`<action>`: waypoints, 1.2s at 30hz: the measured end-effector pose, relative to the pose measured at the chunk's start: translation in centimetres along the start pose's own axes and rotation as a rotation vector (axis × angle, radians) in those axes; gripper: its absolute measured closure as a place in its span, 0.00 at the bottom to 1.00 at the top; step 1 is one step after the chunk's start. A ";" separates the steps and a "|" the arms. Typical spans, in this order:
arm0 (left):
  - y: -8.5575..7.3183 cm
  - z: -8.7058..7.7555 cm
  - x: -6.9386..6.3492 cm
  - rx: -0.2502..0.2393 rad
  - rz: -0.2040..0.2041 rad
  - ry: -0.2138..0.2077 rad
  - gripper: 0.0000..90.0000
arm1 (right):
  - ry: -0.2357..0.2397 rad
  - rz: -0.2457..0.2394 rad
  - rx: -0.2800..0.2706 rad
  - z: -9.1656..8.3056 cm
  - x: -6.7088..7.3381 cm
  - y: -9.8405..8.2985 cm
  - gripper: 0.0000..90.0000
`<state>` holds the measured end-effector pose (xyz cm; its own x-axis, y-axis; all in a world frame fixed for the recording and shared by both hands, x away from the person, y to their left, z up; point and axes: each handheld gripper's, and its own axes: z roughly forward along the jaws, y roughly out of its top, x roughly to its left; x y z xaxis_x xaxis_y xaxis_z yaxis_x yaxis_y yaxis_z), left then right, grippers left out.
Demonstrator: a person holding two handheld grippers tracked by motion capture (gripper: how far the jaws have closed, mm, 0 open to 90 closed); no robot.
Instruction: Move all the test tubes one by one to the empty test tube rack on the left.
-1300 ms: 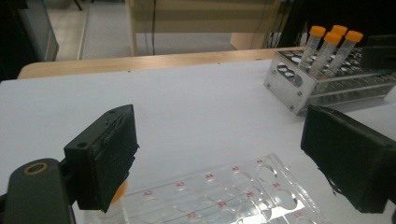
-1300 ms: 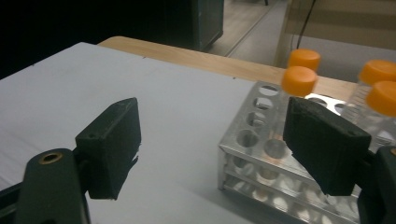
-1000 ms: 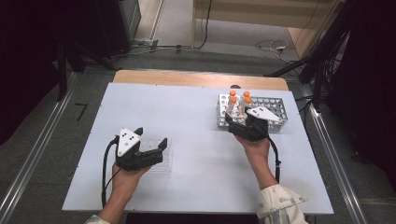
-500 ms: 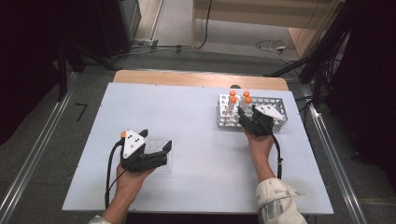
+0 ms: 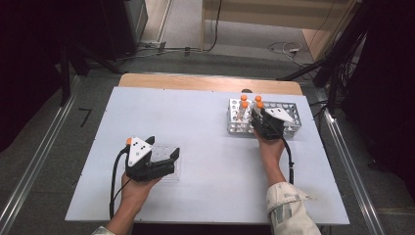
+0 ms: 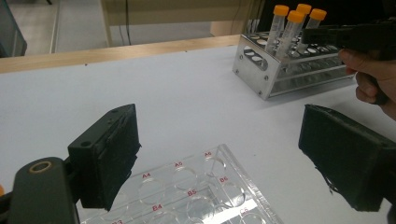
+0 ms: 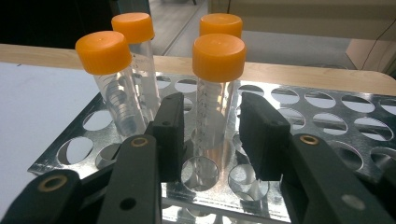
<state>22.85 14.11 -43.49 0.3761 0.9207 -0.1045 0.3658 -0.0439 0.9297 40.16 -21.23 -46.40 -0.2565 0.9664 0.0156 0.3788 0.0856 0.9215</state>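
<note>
Several clear tubes with orange caps (image 5: pixel 243 105) stand in a metal rack (image 5: pixel 288 122) at the table's right rear. My right gripper (image 5: pixel 258 113) reaches into the rack. In the right gripper view its jaws (image 7: pixel 212 135) flank one upright tube (image 7: pixel 218 51) and have just been closing, with a thin gap showing at each pad. My left gripper (image 5: pixel 164 149) hovers open over a clear well plate (image 5: pixel 171 167) at the front left. In the left gripper view its wide jaws (image 6: pixel 224 154) straddle the plate (image 6: pixel 201 186) without touching it.
The white table top (image 5: pixel 195 122) has a wooden strip along its far edge. Metal rails run along both sides of the table. Many rack holes (image 7: pixel 327 126) to the right of the tubes hold nothing. Cables lie on the floor beyond the table.
My right gripper has moved forward and down into the rack, and its jaws have narrowed around one tube. The left gripper has kept its place over the well plate.
</note>
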 end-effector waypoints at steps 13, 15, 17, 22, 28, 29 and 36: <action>-0.1 0.0 0.1 0.011 -0.008 -0.003 0.15 | -0.007 -0.025 0.007 0.7 0.2 -0.2 0.79; -0.1 0.0 0.1 0.012 -0.008 -0.003 0.15 | -0.008 -0.026 0.006 0.7 0.2 -0.2 0.79; -0.1 0.0 0.1 0.012 -0.007 -0.003 0.16 | -0.010 -0.028 -0.003 0.5 0.3 -0.1 0.79; -0.1 0.0 0.1 0.012 -0.009 -0.006 0.15 | -0.007 -0.026 -0.032 -0.2 0.3 0.4 0.79; -0.2 0.0 0.1 0.013 -0.008 -0.009 0.15 | -0.004 -0.027 -0.074 -1.0 0.2 1.1 0.79; -0.2 0.0 0.1 0.013 -0.008 -0.009 0.15 | -0.004 -0.027 -0.074 -1.0 0.2 1.1 0.79; -0.2 0.0 0.1 0.011 -0.012 -0.009 0.15 | -0.001 -0.057 -0.101 -2.1 0.5 2.7 0.79</action>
<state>22.81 14.25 -43.65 0.3792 0.9177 -0.1186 0.3799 -0.0375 0.9243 39.19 -20.98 -43.10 -0.2744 0.9609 -0.0380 0.2721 0.1155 0.9553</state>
